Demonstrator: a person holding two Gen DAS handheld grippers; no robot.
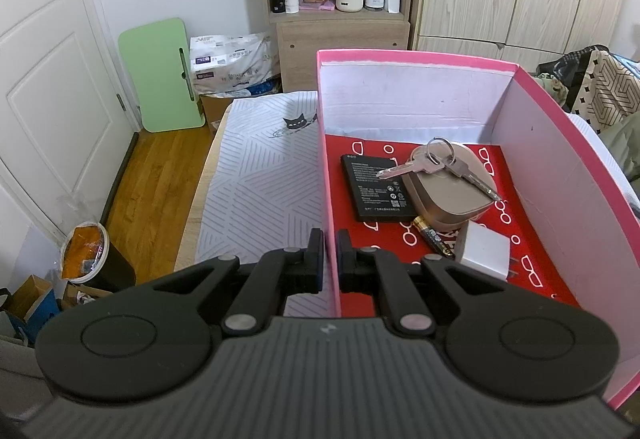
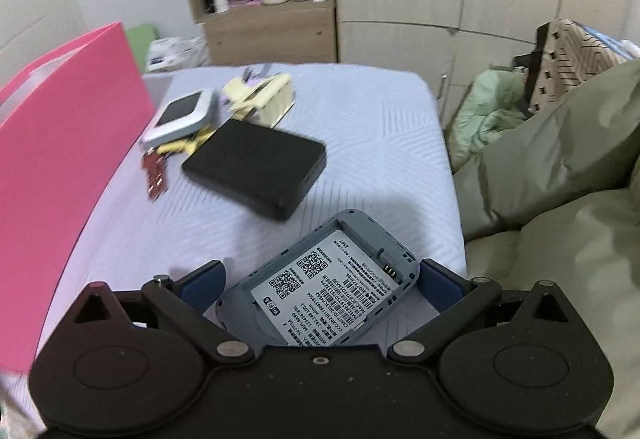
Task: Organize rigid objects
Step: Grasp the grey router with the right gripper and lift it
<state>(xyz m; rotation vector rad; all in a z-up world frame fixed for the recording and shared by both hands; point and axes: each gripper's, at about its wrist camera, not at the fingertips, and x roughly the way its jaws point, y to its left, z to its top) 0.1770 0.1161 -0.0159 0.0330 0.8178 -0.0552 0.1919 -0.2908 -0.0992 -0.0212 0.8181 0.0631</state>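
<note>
The grey Wi-Fi device lies back-side up on the bed, near its near edge, its cover off so the label with printed codes shows. It sits between the fingers of the right gripper, which are spread as wide as they go and do not appear to press on it; whether the right-hand finger touches its edge is hard to tell. Judging by this, the device is about to be picked up for the box.

Further toward the far edge of the bed lie a black box-shaped device, a small white-and-grey device, a red strip-like thing and some pale yellow pieces, all blurred; what the yellow pieces are I cannot say.

Along the left side of the bed stands the pink box. The left gripper has its fingers closed on the box's left wall, probably to steady it while things are dropped in. Inside, on the red patterned floor, lie a flat black battery, a tan case with keys resting on it, an AA battery and a white charger. The gripper body hides the box's near corner.
</note>
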